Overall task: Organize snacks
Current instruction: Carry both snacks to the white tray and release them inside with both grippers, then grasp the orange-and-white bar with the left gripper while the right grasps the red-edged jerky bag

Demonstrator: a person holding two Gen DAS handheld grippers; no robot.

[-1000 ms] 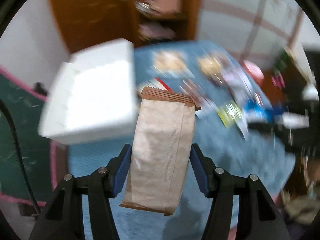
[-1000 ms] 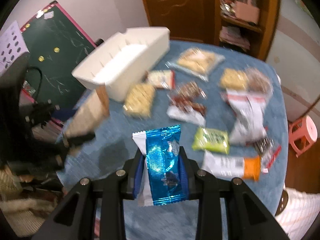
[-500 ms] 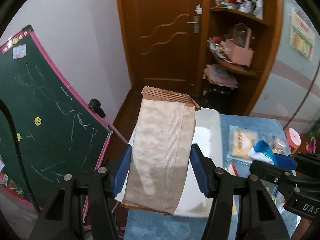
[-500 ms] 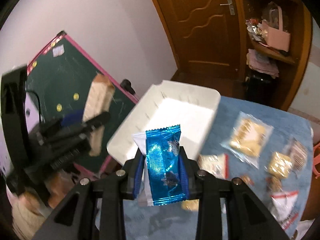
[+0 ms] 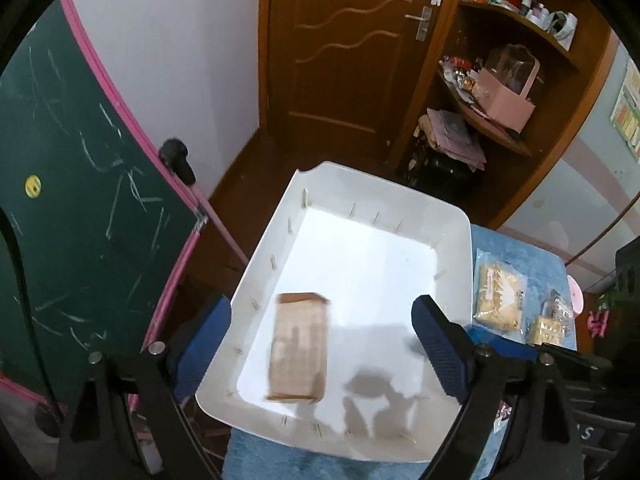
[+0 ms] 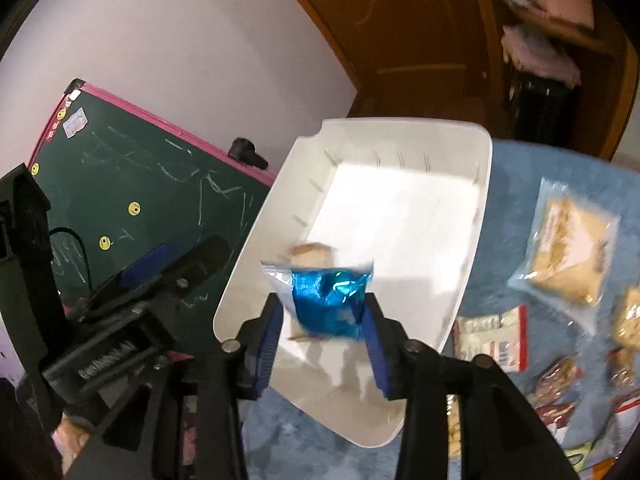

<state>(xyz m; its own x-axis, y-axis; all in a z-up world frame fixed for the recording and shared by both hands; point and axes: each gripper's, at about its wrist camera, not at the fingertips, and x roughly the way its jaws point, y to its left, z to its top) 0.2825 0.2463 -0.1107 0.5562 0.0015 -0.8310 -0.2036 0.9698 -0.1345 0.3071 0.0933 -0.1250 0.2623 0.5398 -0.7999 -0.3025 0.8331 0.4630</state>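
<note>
Left gripper [image 5: 320,324]: jaws opening wide, empty; brown packet [image 5: 298,354] lying below it in the white bin [image 5: 456,240]. Right gripper [image 6: 324,320]: jaws opening around the blue packet [image 6: 326,304], over the bin. Many snacks [image 6: 564,240] are waiting rightward.

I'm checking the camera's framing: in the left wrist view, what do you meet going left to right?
Green chalkboard → brown snack packet in the white bin → clear bag of pale snacks on the blue tablecloth.
</note>
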